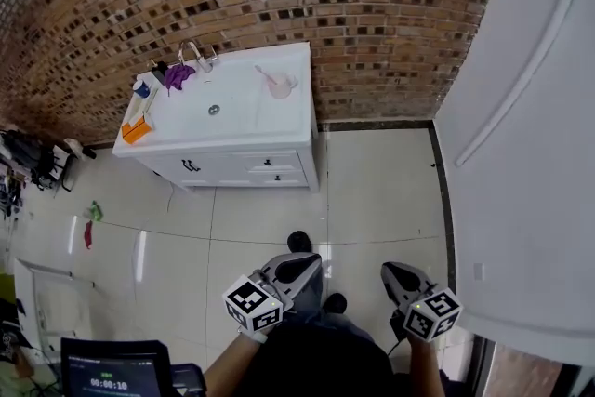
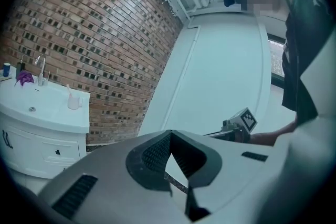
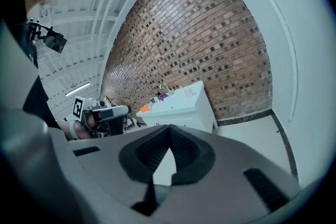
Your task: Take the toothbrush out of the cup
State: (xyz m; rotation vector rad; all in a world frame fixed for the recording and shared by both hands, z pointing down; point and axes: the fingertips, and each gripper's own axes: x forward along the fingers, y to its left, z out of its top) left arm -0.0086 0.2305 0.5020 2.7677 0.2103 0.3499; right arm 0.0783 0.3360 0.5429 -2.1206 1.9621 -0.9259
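A pale pink cup [image 1: 280,86] with a toothbrush [image 1: 268,75] standing in it sits on the right part of a white vanity top [image 1: 244,113], far across the floor. The left gripper view shows the same cup [image 2: 74,102] and toothbrush [image 2: 68,91] small at the left. My left gripper [image 1: 300,263] and right gripper [image 1: 399,273] are held low near the person's body, far from the vanity. Both are shut with nothing between the jaws. In their own views, the left gripper [image 2: 170,136] and right gripper [image 3: 169,129] show jaw tips meeting.
On the vanity stand a tap [image 1: 193,52], a purple cloth [image 1: 177,74], bottles and an orange item [image 1: 137,130] at its left end. Brick wall behind, a white wall [image 1: 530,135] to the right, shiny tiled floor [image 1: 372,191] between. Clutter lies at the left edge [image 1: 33,158].
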